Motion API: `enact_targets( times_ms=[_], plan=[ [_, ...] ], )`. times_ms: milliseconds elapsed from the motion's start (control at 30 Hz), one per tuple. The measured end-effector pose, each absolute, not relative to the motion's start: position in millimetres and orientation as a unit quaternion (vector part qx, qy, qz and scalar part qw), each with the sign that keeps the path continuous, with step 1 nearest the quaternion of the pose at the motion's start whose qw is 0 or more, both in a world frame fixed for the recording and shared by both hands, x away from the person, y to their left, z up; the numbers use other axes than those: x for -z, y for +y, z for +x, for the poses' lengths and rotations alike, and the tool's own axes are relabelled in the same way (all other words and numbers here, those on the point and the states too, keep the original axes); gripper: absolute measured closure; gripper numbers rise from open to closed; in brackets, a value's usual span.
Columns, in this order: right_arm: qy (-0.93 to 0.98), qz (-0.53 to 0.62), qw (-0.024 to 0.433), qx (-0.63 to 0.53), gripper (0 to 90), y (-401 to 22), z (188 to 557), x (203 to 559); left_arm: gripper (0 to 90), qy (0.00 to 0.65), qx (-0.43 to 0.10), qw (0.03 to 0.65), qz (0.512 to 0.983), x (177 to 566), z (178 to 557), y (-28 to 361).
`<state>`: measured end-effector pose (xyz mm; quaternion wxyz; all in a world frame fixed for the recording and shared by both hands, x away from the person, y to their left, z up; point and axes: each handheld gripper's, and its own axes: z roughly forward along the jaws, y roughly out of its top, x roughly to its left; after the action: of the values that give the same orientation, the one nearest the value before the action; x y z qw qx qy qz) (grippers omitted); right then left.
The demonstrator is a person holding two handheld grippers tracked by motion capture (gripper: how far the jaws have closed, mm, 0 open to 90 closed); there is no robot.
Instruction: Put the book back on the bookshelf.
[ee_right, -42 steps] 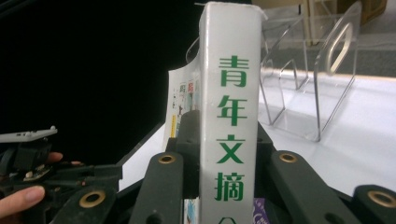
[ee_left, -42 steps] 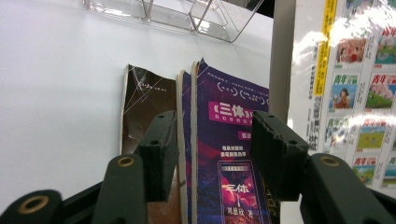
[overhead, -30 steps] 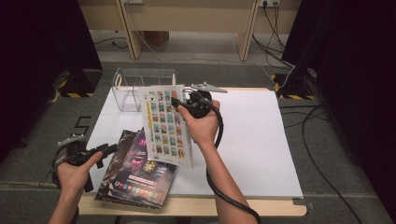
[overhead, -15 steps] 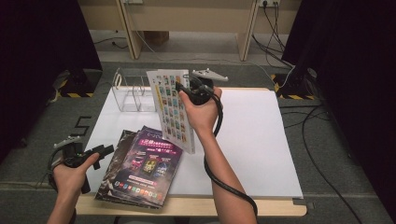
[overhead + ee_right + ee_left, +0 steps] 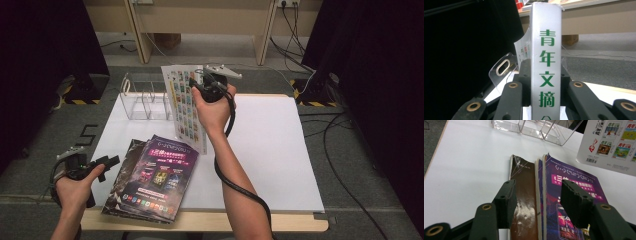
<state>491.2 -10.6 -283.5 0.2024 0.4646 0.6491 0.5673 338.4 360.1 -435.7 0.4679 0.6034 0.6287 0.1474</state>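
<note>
My right gripper [image 5: 200,86] is shut on the spine of a white magazine [image 5: 184,107] covered in small colour pictures. It holds the magazine upright above the far middle of the table, beside a clear acrylic rack [image 5: 145,100]. In the right gripper view the grey spine with green characters [image 5: 546,62] stands between the jaws of my right gripper [image 5: 544,75], and the rack's handle [image 5: 503,67] is just to the left. My left gripper [image 5: 107,161] is open at the table's near left edge. In its own view my left gripper [image 5: 537,195] points at the stack of magazines, purple cover [image 5: 574,177] on top.
The stack [image 5: 157,177] lies at the near left of the white table top [image 5: 280,150]. A brown cover [image 5: 524,185] shows under the purple one. The rack [image 5: 536,130] has several empty slots. Cables lie on the floor at the right [image 5: 345,150].
The right hand has lifted the white magazine off the stack, tilted it upright and carried it toward the far side by the rack. The purple cover is now uncovered. The left hand has hardly moved.
</note>
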Motion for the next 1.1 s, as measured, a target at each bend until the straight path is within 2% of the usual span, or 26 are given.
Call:
enact_targets(
  times_ms=[800, 1100],
  plan=[
    [0.644, 0.471, 0.187, -0.573, 74.0, 14, 515, 284, 45.5, 0.63, -0.143, 0.469, 0.602, 435, 338, 363],
    [0.642, 0.47, 0.198, -0.573, 74.0, 24, 518, 284, 45.4, 0.63, -0.141, 0.471, 0.601, 435, 338, 364]
  ],
)
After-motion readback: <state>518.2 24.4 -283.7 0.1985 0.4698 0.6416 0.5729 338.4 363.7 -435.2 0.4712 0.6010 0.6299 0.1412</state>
